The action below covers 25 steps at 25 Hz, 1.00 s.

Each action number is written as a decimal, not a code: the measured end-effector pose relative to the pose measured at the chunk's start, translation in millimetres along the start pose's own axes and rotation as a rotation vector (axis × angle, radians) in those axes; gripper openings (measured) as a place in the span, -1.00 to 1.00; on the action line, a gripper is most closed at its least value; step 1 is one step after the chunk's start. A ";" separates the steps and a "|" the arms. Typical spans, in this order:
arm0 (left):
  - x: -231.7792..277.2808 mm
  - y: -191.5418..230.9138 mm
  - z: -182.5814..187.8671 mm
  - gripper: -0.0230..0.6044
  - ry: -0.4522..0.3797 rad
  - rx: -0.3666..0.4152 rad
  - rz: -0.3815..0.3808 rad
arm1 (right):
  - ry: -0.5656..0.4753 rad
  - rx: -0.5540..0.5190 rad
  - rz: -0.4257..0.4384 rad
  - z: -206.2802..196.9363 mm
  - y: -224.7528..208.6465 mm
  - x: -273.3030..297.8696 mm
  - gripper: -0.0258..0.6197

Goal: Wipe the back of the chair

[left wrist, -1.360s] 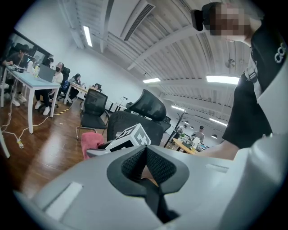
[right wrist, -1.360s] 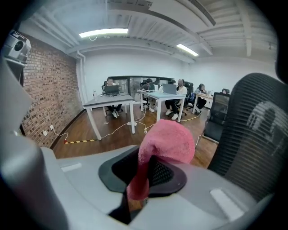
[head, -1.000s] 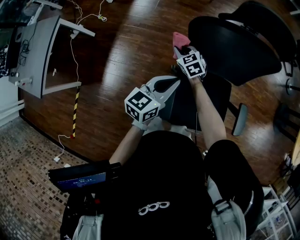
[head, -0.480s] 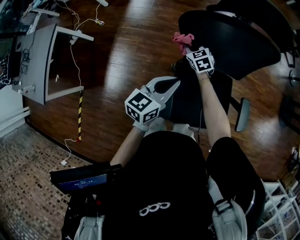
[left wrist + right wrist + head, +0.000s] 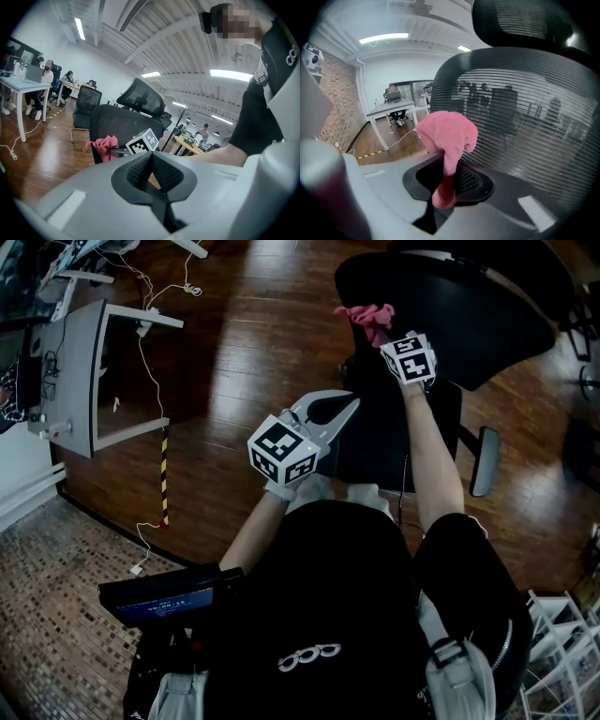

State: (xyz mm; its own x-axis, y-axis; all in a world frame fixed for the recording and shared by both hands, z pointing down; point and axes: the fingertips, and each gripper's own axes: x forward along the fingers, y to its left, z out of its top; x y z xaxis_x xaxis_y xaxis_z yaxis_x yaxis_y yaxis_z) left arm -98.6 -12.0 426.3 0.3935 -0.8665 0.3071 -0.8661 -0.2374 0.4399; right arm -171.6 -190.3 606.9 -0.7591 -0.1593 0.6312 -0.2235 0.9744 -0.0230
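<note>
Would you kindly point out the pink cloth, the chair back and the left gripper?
pink cloth (image 5: 447, 133), right gripper view, its bunched top.
chair back (image 5: 525, 117), right gripper view, the mesh panel.
left gripper (image 5: 152, 153), left gripper view, where its fingertips meet.

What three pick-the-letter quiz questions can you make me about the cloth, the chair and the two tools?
1. Where is the cloth?
A. On the floor.
B. Pinched in the right tool.
C. On a desk.

2. What colour is the chair back?
A. White.
B. Red.
C. Black.

3. How is the left tool?
A. Shut, holding nothing.
B. Wide open.
C. Shut on a cup.

Answers:
1 B: the right gripper view shows the pink cloth squeezed between that tool's jaws, close to the chair back.
2 C: it looks black in every view.
3 A: the left gripper view shows its jaws together with nothing between them.
</note>
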 end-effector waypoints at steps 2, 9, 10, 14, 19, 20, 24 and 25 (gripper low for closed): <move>3.7 -3.3 0.6 -0.96 0.003 0.001 -0.005 | -0.002 0.005 -0.009 -2.3 -7.3 -5.2 -0.79; 22.2 -18.5 -1.1 -0.96 0.015 0.013 -0.026 | -0.005 0.030 -0.049 -17.0 -37.3 -26.3 -0.79; 25.3 -21.0 -3.0 -0.96 0.016 0.016 -0.028 | -0.005 0.034 -0.055 -21.1 -41.8 -29.2 -0.79; 31.4 -28.7 -2.6 -0.96 0.020 0.021 -0.035 | -0.009 0.050 -0.072 -27.2 -55.2 -41.0 -0.79; 37.4 -35.3 1.8 -0.96 0.029 0.024 -0.044 | -0.004 0.069 -0.093 -32.0 -70.8 -54.1 -0.79; 38.9 -36.5 2.3 -0.96 0.031 0.025 -0.046 | -0.005 0.072 -0.096 -33.0 -73.6 -56.8 -0.79; 48.7 -43.2 2.7 -0.96 0.037 0.032 -0.055 | -0.010 0.084 -0.112 -40.1 -87.0 -67.9 -0.79; 51.6 -45.2 2.6 -0.96 0.039 0.034 -0.059 | -0.010 0.087 -0.117 -42.4 -90.9 -70.8 -0.79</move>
State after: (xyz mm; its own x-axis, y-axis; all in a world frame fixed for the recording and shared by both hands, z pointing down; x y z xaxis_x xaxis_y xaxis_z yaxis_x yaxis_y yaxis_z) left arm -39.9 -47.1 420.0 0.4556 -0.8327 0.3147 -0.8507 -0.3032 0.4294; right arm -71.6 -260.9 597.2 -0.7308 -0.2731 0.6255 -0.3627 0.9317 -0.0170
